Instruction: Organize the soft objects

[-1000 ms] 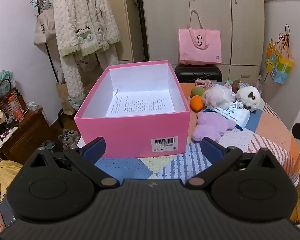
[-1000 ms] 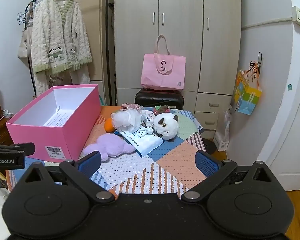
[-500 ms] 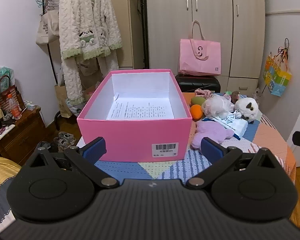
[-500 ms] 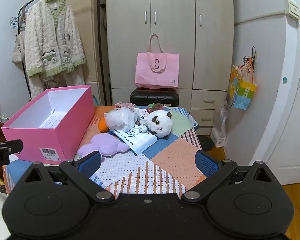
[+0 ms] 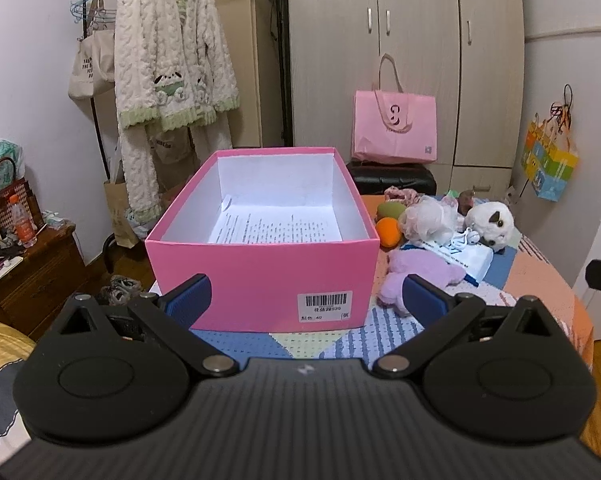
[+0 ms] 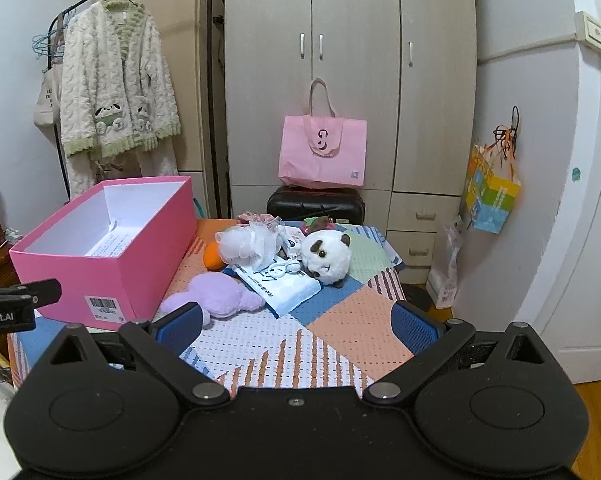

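Both claws farther back; one pink box [image 5: 260, 276].

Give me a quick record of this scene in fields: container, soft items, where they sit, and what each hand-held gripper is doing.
container: pink box, open top, only a printed sheet inside
soft items: purple plush, panda plush, white mesh puff, orange plush
location: all on the patchwork table, to the right of the box, none inside it
left hand-held gripper: open, holding nothing, facing the box
right hand-held gripper: open, holding nothing, facing the pile of toys
task state: nothing packed yet
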A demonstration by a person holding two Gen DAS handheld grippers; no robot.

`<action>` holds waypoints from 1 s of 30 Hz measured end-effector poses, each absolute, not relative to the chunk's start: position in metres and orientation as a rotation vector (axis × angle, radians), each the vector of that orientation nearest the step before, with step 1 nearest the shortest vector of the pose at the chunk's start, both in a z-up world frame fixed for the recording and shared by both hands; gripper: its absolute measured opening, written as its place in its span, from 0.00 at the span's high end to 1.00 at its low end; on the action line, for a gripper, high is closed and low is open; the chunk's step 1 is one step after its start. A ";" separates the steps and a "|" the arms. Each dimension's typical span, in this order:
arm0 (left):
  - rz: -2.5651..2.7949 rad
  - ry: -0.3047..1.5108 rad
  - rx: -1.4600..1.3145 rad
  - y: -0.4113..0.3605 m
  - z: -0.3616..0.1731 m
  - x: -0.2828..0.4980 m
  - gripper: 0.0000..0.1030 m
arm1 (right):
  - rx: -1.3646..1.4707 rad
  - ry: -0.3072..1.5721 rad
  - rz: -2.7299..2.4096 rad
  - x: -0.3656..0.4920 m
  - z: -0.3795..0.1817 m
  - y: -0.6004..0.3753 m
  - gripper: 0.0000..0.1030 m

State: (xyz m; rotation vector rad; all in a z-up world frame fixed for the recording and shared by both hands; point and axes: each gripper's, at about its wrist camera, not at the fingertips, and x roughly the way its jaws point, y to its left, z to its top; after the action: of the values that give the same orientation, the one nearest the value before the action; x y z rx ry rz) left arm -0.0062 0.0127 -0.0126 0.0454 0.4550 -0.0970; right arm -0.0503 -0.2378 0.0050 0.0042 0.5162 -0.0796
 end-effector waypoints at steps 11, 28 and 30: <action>-0.101 0.391 0.005 0.020 -0.023 -0.008 0.00 | -0.022 0.510 -0.079 -0.052 -0.001 -0.235 0.01; -0.153 0.361 0.003 0.022 -0.027 -0.012 0.00 | -0.067 0.505 -0.072 -0.051 -0.006 -0.222 0.01; -0.168 0.356 0.009 0.021 -0.027 -0.014 0.00 | -0.068 0.505 -0.071 -0.051 -0.007 -0.221 0.01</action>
State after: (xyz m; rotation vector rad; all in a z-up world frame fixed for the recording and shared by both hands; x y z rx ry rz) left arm -0.0139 0.0208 -0.0266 0.0085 0.3561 -0.1678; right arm -0.0511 -0.2212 -0.0067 -0.0684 0.5051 -0.0711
